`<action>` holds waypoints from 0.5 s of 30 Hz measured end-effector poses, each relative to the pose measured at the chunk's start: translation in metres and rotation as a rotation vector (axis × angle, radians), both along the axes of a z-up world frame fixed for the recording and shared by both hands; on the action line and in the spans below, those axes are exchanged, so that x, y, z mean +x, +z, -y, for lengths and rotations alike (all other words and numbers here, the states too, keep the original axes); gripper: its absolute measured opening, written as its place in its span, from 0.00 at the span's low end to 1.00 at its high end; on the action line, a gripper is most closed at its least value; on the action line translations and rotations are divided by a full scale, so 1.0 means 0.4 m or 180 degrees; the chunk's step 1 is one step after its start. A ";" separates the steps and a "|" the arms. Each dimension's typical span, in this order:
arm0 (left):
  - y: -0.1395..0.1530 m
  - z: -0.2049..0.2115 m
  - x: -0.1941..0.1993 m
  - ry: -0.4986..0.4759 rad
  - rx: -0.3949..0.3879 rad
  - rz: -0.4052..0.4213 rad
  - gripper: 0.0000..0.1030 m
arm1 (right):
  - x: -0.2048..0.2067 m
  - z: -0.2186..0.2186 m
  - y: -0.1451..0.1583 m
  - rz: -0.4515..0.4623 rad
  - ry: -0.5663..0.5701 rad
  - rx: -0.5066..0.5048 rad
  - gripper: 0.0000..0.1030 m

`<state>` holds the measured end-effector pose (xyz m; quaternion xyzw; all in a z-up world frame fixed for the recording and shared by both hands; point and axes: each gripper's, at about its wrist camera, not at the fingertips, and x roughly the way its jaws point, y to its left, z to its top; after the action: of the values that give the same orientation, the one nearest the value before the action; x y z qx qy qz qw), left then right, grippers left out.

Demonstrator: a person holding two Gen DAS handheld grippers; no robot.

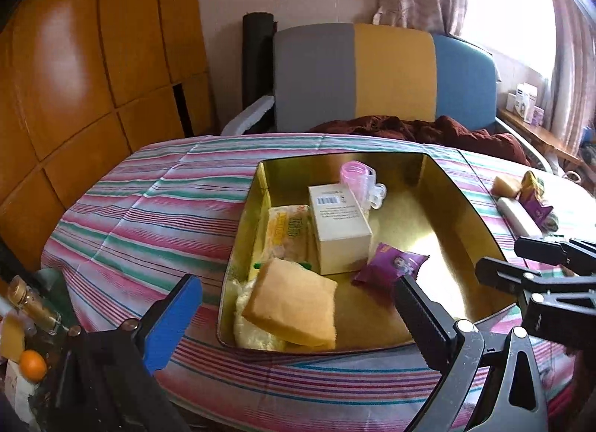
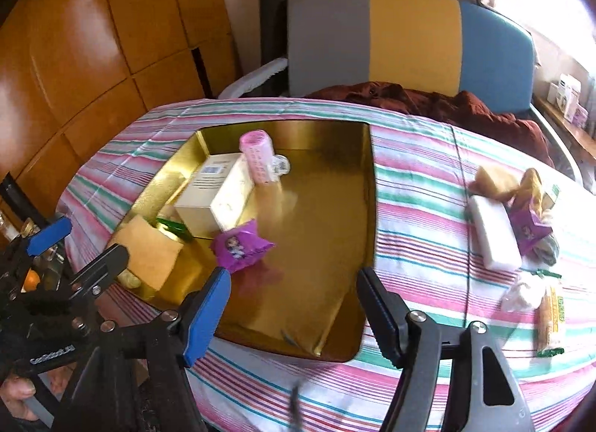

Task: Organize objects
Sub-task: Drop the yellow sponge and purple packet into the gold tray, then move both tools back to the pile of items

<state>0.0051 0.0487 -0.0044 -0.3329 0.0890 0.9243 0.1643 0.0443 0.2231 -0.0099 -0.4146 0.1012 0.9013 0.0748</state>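
Observation:
A gold tin box (image 1: 443, 208) (image 2: 335, 216) sits on the striped tablecloth. Inside lie a white carton (image 1: 341, 231) (image 2: 216, 197), a pink bottle (image 1: 354, 178) (image 2: 259, 156), a purple snack packet (image 1: 391, 264) (image 2: 240, 245), a yellow sponge (image 1: 294, 305) (image 2: 149, 249) and a yellow wrapped packet (image 1: 287, 231). My left gripper (image 1: 298, 305) is open and empty above the box's near left corner. My right gripper (image 2: 294, 305) is open and empty above the box's near edge. Each gripper shows at the edge of the other's view.
On the cloth right of the box lie a white block (image 2: 491, 234), a purple packet (image 2: 529, 227), a sponge piece (image 2: 491, 178), a wafer packet (image 2: 553, 316) and crumpled plastic (image 2: 521, 294). A tricolour chair (image 1: 372, 74) stands behind. A jar and orange (image 1: 32, 364) are at the left.

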 end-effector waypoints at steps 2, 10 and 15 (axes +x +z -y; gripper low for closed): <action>-0.004 -0.004 0.002 -0.0045 0.0031 0.0035 1.00 | 0.004 -0.017 -0.006 0.0028 -0.0066 -0.0011 0.69; -0.004 -0.032 0.009 -0.0275 0.0120 0.0147 1.00 | 0.032 -0.118 -0.031 0.0223 -0.0411 0.0055 0.69; 0.008 -0.071 0.020 -0.0533 0.0131 0.0170 1.00 | 0.084 -0.249 -0.036 0.0385 -0.0808 0.0107 0.69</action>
<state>0.0130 0.0771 -0.0011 -0.3453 0.0932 0.8997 0.2501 0.0779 0.3228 -0.0242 -0.4507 0.1329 0.8595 0.2011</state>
